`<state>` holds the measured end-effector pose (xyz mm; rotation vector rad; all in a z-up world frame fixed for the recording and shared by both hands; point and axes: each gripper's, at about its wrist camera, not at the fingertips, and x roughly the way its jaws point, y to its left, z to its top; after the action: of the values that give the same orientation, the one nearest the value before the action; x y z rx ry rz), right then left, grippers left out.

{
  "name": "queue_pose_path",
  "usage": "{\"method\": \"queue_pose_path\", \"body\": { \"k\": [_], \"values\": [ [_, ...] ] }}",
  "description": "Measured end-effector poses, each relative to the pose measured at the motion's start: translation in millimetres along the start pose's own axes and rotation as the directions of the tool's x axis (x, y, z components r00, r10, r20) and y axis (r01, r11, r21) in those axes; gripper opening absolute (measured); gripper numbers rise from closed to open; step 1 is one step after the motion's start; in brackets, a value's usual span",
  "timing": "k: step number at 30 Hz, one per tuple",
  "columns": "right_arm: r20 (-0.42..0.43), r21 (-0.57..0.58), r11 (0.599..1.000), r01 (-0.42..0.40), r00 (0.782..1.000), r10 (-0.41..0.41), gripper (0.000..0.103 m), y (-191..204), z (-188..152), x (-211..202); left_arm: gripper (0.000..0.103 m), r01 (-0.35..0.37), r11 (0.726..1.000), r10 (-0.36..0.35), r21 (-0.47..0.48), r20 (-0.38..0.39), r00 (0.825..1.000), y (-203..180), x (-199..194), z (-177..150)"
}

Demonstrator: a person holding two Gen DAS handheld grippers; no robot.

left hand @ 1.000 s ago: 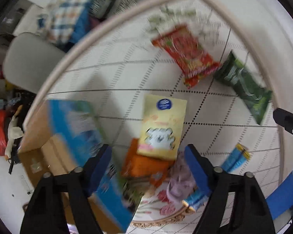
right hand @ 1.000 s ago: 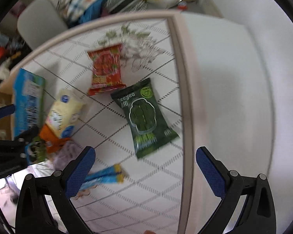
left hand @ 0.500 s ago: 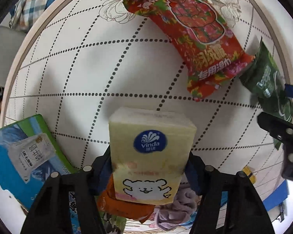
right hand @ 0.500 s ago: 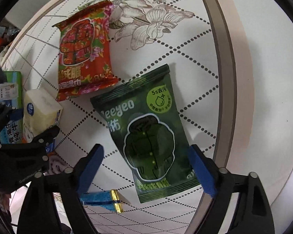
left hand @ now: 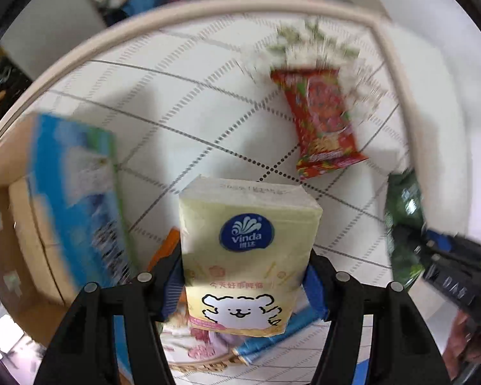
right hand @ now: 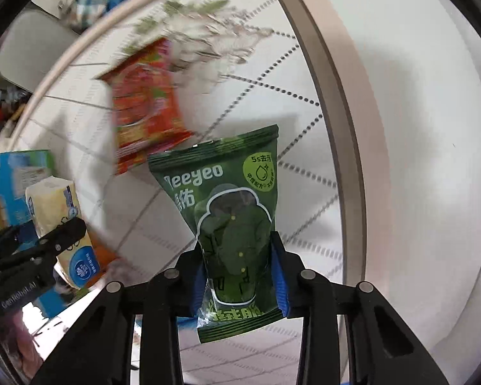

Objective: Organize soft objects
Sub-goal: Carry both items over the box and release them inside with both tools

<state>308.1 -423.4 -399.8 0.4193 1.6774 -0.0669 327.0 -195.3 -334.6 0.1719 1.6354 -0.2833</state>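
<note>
My left gripper [left hand: 243, 285] is shut on a yellow Vinda tissue pack [left hand: 247, 250] and holds it above the white table [left hand: 189, 102]. My right gripper [right hand: 239, 272] is shut on a green wipes pouch [right hand: 231, 211], lifted off the table. A red snack pouch [left hand: 320, 122] lies flat further back on the table; it also shows in the right wrist view [right hand: 144, 109]. The tissue pack in the left gripper also shows at the left of the right wrist view [right hand: 61, 221].
A blue and green box [left hand: 77, 199] stands at the left, over a cardboard box [left hand: 19, 240]. An orange packet [left hand: 165, 247], a pinkish cloth and a blue stick pack [left hand: 272, 340] lie below the left gripper. The table's beige rim [right hand: 340, 122] runs along the right.
Both grippers closed on their items and lifted them: the left took the tissue pack, the right took the green pouch. Both views pulled back and up from the table.
</note>
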Motion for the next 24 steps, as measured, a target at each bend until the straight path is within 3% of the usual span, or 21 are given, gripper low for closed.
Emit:
{"method": "queue_pose_path", "body": {
  "k": [4, 9, 13, 16, 21, 24],
  "values": [
    [0.063, -0.066, 0.998, -0.020, 0.998, 0.024, 0.037, 40, -36, -49, 0.061, 0.013, 0.997, -0.005, -0.070, 0.124, 0.992, 39, -70, -26],
    [0.116, -0.157, 0.979, -0.126, 0.983, 0.145, 0.037, 121, -72, -101, 0.061, -0.005, 0.982, 0.042, -0.187, 0.195, 0.980, 110, -122, -57],
    [0.113, -0.225, 0.956, -0.186, 0.970, 0.215, 0.037, 206, -86, -119, 0.061, -0.026, 0.966, 0.079, -0.256, 0.200, 0.977, 170, -128, -59],
    [0.083, -0.234, 0.951, -0.204, 0.970, 0.228, 0.037, 264, -84, -106, 0.061, -0.025, 0.959, 0.077, -0.284, 0.173, 0.982, 213, -116, -53],
    [0.044, -0.218, 0.960, -0.176, 0.981, 0.190, 0.037, 336, -73, -69, 0.061, 0.044, 0.956, -0.012, -0.292, 0.111, 0.994, 268, -80, -30],
    [0.014, -0.196, 0.972, -0.132, 0.990, 0.137, 0.037, 360, -60, -32, 0.061, 0.069, 0.961, -0.049, -0.269, 0.080, 0.996, 279, -56, -14]
  ]
}}
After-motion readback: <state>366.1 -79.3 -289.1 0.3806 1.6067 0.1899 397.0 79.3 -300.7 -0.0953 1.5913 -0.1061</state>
